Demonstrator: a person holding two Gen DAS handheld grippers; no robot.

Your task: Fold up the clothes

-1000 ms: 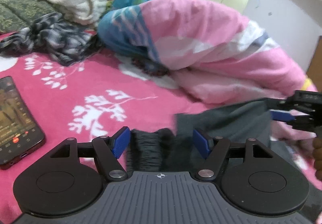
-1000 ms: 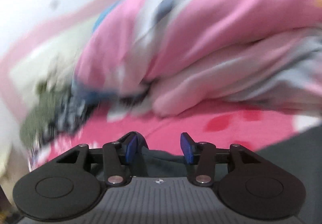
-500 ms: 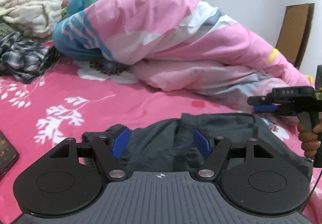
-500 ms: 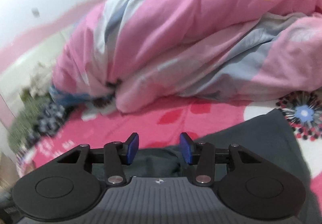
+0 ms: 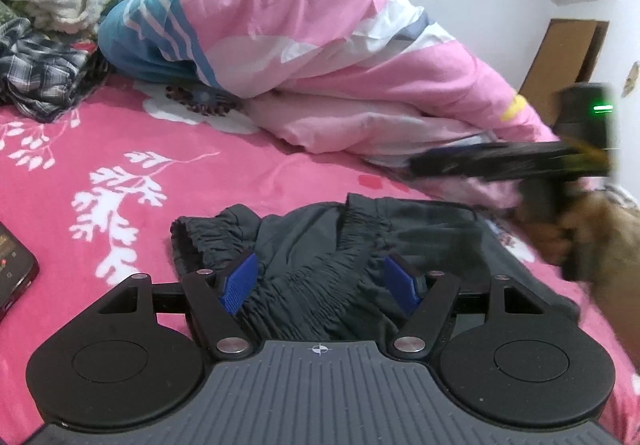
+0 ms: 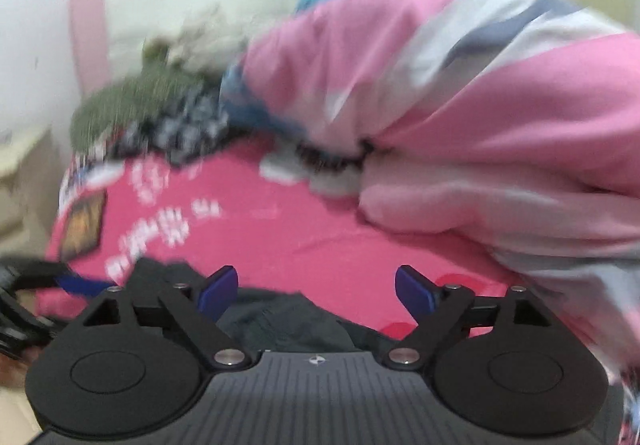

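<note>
Bed (image 5: 192, 181): pink floral sheet, spans both views.
Duvet (image 5: 328, 57): pink, white and blue, heaped along the far side.
Clothes pile (image 5: 48, 45): cream, plaid and green items, far left corner.
Trousers (image 5: 320, 245): dark grey, bunched, elastic waistband uppermost, lying on the sheet near the duvet.
Left gripper (image 5: 322, 281): jaws apart, waistband folds between the pads; whether the pads press the cloth cannot be told.
Right gripper (image 6: 316, 287): jaws opening, wide apart, nothing between them, above the trousers' edge; view blurred.
Phone (image 5: 12, 265): screen lit, at the sheet's left edge.

Shorts (image 5: 360, 245) on bedsheet (image 5: 160, 133), before duvet (image 5: 320, 45)
</note>
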